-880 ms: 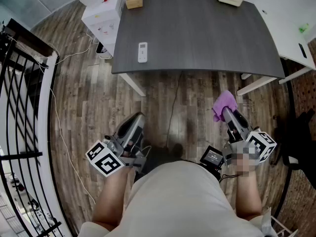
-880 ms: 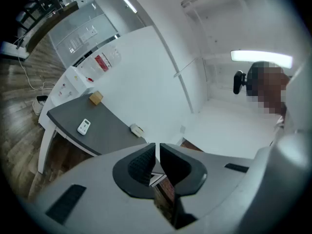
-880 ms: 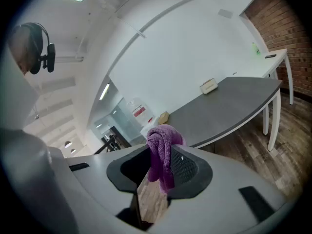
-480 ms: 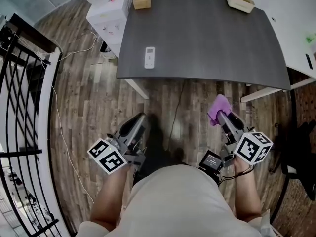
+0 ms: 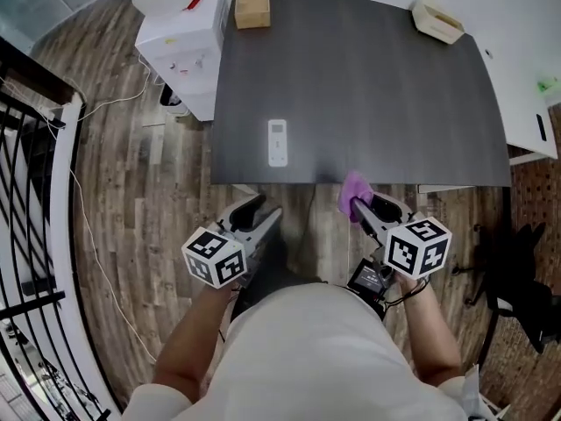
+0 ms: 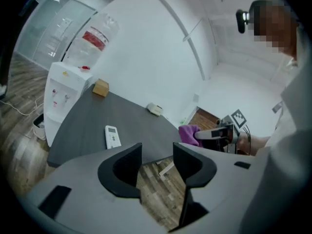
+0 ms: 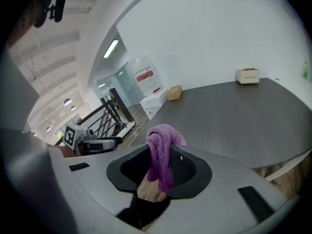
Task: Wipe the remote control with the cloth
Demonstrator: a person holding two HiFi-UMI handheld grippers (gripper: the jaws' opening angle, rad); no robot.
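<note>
Since cloth not yet on remote, wiping judged unstarted; only cloth pickup done. Nearest, forearms low before torso, both grippers level, pointing at table. Left gripper: jaws spread, nothing between. Right gripper: jaws pinching purple cloth, tuft bunched past tips, at table's near edge. Farther, remote flat on table, near front edge, apart from cloth. Remaining: reach, wipe.

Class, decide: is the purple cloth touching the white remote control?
Apart. The head view shows bare tabletop between the cloth and the remote control.
</note>
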